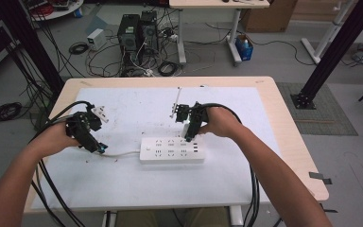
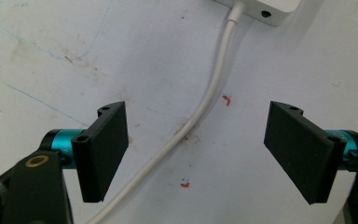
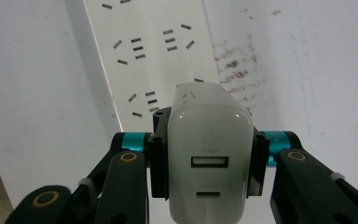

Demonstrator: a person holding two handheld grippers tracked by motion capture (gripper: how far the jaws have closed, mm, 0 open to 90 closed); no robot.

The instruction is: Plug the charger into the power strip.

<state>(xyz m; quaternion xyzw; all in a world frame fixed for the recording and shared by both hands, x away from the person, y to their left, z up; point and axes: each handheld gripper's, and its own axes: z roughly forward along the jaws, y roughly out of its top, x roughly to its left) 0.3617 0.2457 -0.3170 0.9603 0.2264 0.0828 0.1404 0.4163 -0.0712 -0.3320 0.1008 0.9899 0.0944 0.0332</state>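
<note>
Plugging-in step under way. Right gripper was clamped on a white charger, jaws pressing its two flanks, USB port facing the camera. Charger hung just above the white power strip, over the strip's right-hand sockets in the high view; whether the pins had touched a socket could not be told. Strip lay flat near the middle of the white table mat. Left gripper stood wide apart, holding nothing, jaws straddling the strip's white cord near the strip's end. Judgement: next move called for lining the pins with one socket's slots, then pressing straight down, left gripper perhaps steadying the strip against sliding.
</note>
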